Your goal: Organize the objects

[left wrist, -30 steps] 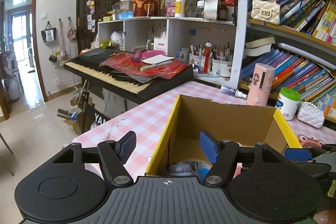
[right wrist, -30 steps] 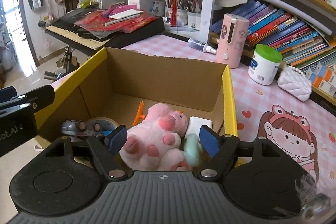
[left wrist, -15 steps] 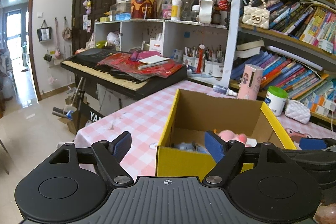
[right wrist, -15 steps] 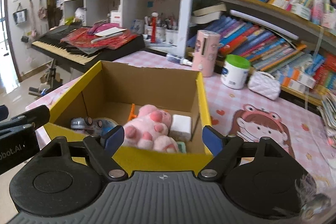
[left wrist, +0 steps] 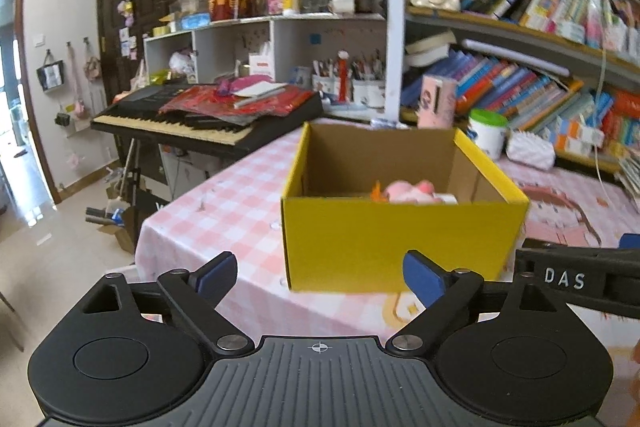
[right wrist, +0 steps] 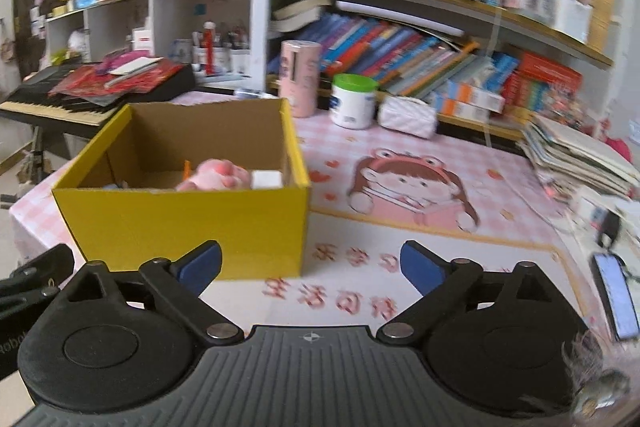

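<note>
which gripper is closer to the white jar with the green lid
Right. The right gripper faces the table beside the yellow box, toward the jar; the left gripper sits farther over, before the box's front.

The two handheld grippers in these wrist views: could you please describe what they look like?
The left gripper and right gripper match: a ribbed dark-grey body with a small white crosshair mark, two round black discs, black linkage bars with silver pivot pins, and fingers tipped with blue pads. White letters "DAS" mark the right gripper's side in the left view. No cables or sleeves show.

We see a lived-in home room. Crowded bookshelves (right wrist: 420, 39), a keyboard piano (left wrist: 176, 123) and a pink cartoon tablecloth (right wrist: 420, 195) indicate this.
</note>
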The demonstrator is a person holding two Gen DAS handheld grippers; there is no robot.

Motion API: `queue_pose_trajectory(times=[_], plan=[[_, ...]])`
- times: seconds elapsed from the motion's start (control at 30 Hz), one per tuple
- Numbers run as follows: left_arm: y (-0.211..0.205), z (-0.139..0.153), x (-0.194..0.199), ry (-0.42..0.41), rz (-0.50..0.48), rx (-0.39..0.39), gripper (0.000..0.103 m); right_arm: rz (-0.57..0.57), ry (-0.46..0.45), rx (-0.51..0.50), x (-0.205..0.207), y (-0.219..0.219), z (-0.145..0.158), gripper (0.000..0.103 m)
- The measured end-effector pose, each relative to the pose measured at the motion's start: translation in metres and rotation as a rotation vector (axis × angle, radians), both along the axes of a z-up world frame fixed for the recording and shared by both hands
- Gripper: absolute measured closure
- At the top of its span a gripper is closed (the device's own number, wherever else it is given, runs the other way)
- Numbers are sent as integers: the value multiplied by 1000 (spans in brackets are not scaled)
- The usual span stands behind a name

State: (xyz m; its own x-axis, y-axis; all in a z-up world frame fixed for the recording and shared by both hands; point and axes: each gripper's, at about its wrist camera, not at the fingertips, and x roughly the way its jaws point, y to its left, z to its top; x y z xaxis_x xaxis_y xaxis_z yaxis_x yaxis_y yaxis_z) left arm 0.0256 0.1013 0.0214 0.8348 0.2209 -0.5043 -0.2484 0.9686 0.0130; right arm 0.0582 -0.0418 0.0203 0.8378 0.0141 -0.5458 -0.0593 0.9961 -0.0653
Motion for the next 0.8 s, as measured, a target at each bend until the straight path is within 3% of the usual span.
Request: queue_pose_trajectory(times=[0.5, 0.8], plan=[[-33, -13, -26, 66, -139, 50, 3, -207, 49, -22, -54, -39, -19, 0], [-47, -11, -26, 70, -193, 27, 1, -248, 53, -26, -64, -54, -17, 0]])
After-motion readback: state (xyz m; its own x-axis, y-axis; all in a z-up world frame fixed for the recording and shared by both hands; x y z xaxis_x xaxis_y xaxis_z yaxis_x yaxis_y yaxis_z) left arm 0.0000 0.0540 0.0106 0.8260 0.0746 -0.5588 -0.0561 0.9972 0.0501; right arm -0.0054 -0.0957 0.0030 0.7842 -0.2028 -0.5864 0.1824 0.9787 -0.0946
